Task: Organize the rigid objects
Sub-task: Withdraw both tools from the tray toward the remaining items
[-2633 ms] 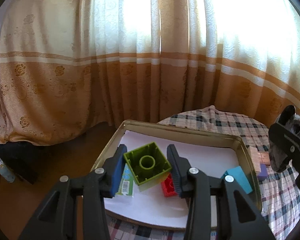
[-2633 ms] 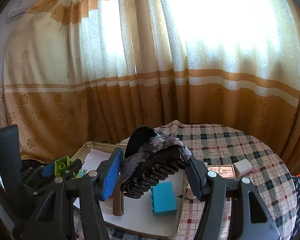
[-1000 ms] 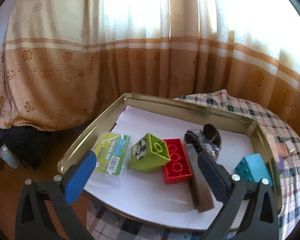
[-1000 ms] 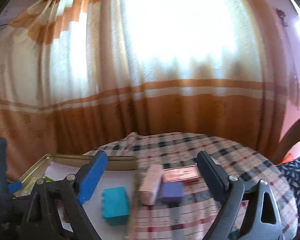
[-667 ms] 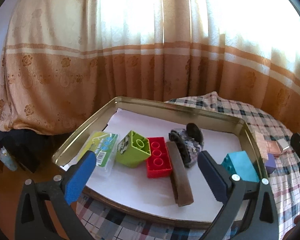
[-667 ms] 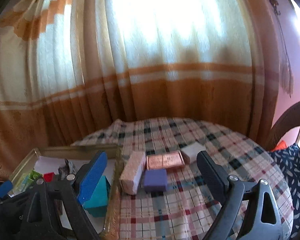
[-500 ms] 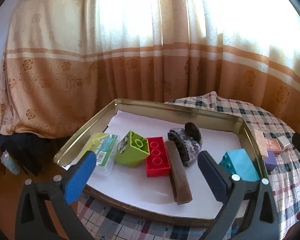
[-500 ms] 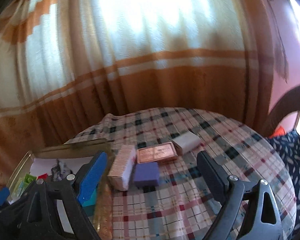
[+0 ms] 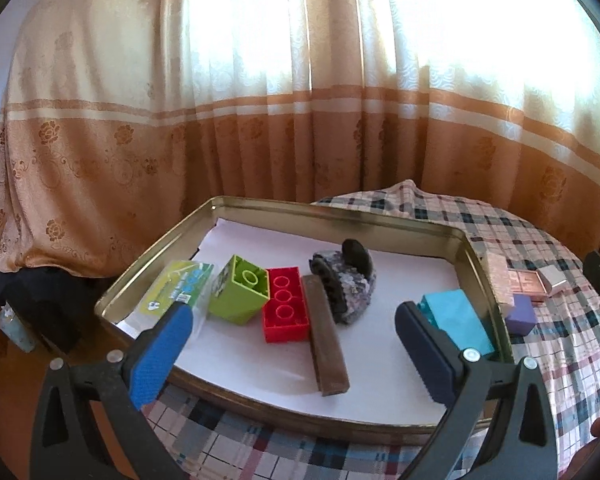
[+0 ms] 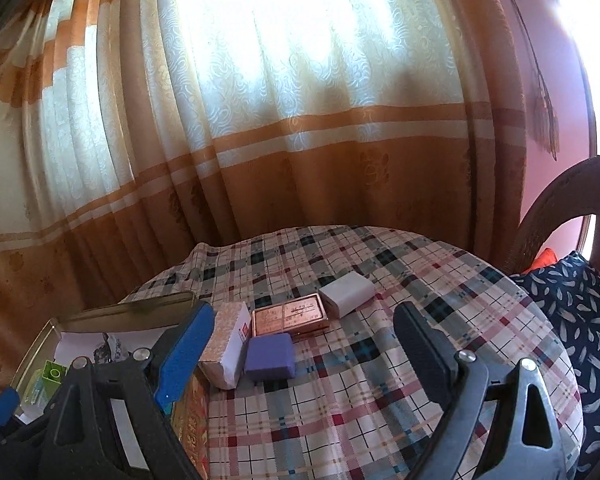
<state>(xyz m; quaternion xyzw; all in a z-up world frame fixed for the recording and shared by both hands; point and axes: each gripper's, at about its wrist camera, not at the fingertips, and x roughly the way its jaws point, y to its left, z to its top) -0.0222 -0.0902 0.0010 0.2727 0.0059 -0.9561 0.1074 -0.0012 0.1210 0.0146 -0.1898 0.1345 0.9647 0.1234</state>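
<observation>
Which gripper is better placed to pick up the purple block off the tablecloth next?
Probably the right gripper: open and empty, it faces the purple block directly. The left gripper, also open, looks over the tray.

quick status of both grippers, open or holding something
left gripper: open, holding nothing, above the tray.
right gripper: open, holding nothing, above the small boxes on the table.

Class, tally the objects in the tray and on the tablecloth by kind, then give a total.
Toy building bricks: 3 (green brick, red brick, teal brick)
Small boxes and blocks: 4
Hair claw clip: 1
Brown bar: 1
Green packet: 1
Total: 10
</observation>
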